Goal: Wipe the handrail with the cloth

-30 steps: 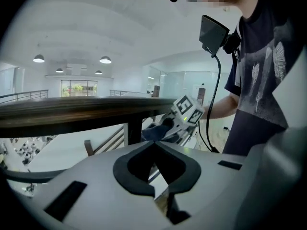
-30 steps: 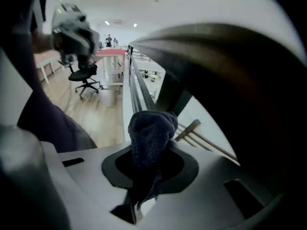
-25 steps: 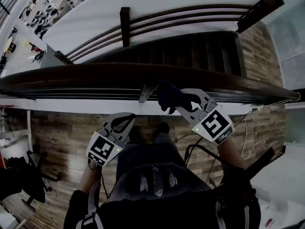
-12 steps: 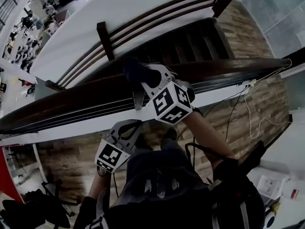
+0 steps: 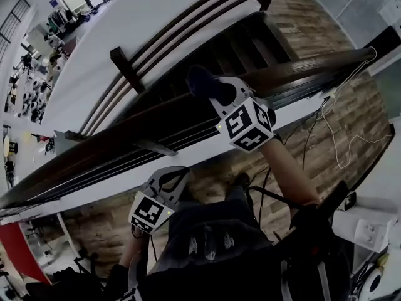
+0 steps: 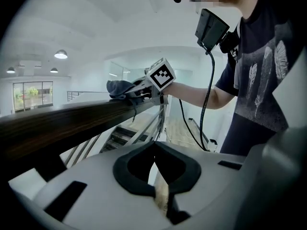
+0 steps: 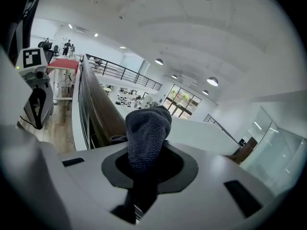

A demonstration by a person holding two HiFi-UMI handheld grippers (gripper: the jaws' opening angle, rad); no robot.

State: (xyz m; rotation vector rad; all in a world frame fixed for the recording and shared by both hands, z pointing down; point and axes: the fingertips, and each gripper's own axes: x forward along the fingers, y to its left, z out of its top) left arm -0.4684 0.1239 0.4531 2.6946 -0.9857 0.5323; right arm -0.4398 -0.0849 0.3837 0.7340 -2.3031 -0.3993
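Note:
A dark wooden handrail [image 5: 125,144] runs diagonally from lower left to upper right. My right gripper [image 5: 217,94] reaches over it, shut on a dark grey cloth [image 5: 202,81] that lies on the rail's top. In the right gripper view the cloth [image 7: 147,127] bulges out of the jaws, with the handrail [image 7: 98,108] stretching away to its left. My left gripper [image 5: 173,175] hangs below and in front of the rail, shut and holding nothing. From the left gripper view, the cloth [image 6: 120,87] rests on the handrail [image 6: 72,121], and the left gripper [image 6: 154,145] stays short of it.
Beyond the rail a dark staircase [image 5: 250,42] drops away beside a second wooden railing [image 5: 163,39]. Thin metal bars [image 5: 156,148] run under the handrail. White cables [image 5: 335,133] trail over the wood-plank floor [image 5: 326,118] at right. A black cable [image 6: 205,104] hangs from the person's chest.
My right gripper has lifted the cloth from the rail's near side up onto its top. The head view has tilted, so the rail now slants. The left gripper has barely moved.

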